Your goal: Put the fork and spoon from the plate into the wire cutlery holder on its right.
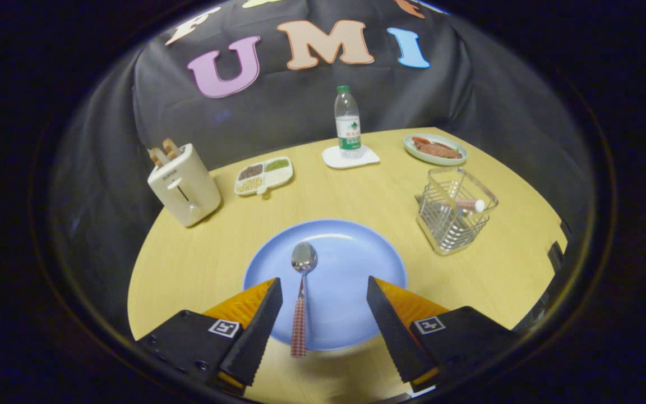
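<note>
Progress: about half done, judging by the layout. One fork (460, 203) already lodged in wire cutlery holder (456, 211), right of blue plate (356, 247). One spoon (302, 280) left on plate, checked handle overhanging the near rim. Hand-held gripper (324, 306): spread wide, empty, fingers flanking the spoon handle. Also on worktop (199, 258): one toaster (184, 182), one water bottle (347, 122).

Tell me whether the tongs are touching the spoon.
Apart. In the gripper view the open tongs straddle the spoon on the blue plate, with plate showing between its handle and each finger.
</note>
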Demonstrator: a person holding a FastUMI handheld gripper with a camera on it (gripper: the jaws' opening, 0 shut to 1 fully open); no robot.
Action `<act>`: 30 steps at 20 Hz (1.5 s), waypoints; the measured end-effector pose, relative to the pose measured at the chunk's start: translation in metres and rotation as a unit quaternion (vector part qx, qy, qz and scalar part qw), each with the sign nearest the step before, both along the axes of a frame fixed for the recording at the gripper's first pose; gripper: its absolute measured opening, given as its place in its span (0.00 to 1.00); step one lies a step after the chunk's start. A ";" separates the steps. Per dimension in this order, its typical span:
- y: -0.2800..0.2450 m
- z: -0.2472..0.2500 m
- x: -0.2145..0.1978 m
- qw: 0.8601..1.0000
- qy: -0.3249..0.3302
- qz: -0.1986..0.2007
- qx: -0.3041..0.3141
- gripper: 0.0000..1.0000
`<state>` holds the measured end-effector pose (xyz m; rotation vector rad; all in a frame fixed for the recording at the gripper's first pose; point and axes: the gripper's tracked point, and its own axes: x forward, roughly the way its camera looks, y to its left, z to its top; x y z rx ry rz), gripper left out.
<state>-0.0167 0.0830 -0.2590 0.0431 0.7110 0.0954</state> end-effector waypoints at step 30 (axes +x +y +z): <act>-0.030 0.064 0.001 0.999 0.021 0.021 -0.018 0.14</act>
